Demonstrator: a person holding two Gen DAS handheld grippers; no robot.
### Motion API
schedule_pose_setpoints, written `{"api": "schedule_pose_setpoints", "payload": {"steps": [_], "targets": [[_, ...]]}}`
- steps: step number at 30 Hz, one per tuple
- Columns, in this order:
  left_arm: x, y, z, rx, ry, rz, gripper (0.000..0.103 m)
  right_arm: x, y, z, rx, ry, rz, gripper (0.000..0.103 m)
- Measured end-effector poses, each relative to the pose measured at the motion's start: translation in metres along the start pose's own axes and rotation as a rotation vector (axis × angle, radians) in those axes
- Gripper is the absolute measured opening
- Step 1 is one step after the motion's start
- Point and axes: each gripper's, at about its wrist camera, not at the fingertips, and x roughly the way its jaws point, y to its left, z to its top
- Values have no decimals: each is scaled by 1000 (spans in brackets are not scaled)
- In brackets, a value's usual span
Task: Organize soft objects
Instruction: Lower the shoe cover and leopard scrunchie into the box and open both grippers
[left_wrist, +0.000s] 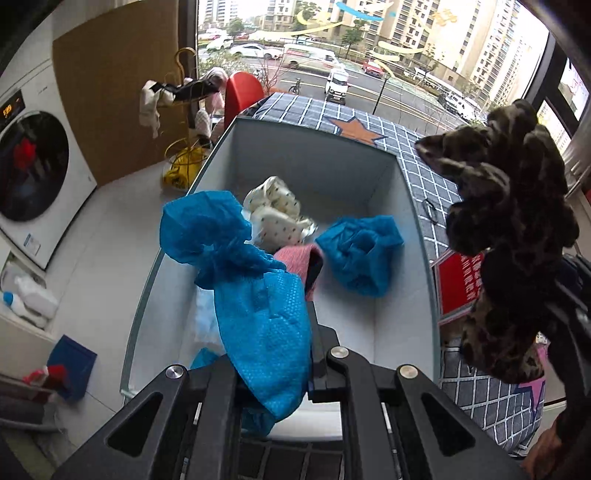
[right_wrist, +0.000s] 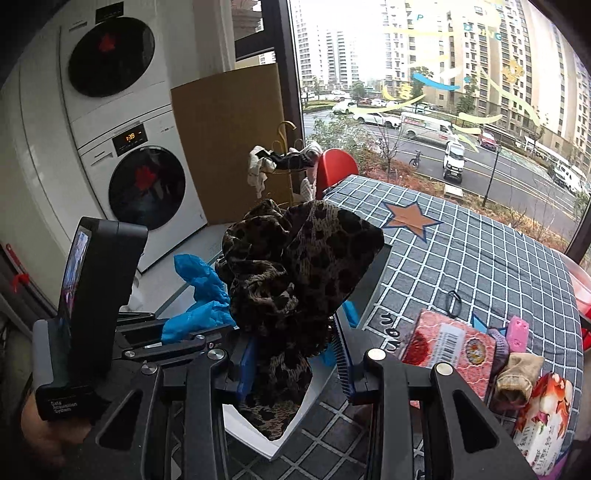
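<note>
Though both loads are light: they are limp, so each droops from its pinch point and hides what lies below it.
Left gripper: jaws clamped on a blue cover, which hangs crumpled over the near left part of the box.
Blue cover, handling: thin, textured, almost weightless by the look of it; likely to cling to the pads on release, so I judge a wide opening better than a shake.
Right gripper: jaws closed on a leopard cloth, bunched above the fingers with a tail hanging below them, near the box's right wall.
Leopard cloth, handling: soft and bulky, perhaps a little slippery; the grip sits low in the bunch, which looks secure enough.
Box contents: a second blue cover at the right, a spotted cream cloth at the far side, a pink piece between them.
Table: checked cover; packets and small soft bits at the near right, well apart from the box.
Where to grip next: any raised fold, since these have no firm edge.
Risk: a dangling tail catching on the box rim.
</note>
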Motion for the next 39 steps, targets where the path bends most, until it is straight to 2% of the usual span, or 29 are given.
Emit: {"api": "schedule_pose_setpoints", "payload": {"steps": [8,20,39], "targets": [[14,9,2,-10,18,-3,11,26,17,-13,-31,71,17,37],[38,8,11,18,43,-11,11,54,14,15,-22,99,-23,37],[51,9,7,11,59,3,11,88,15,14,-18,182,-62,37]]}}
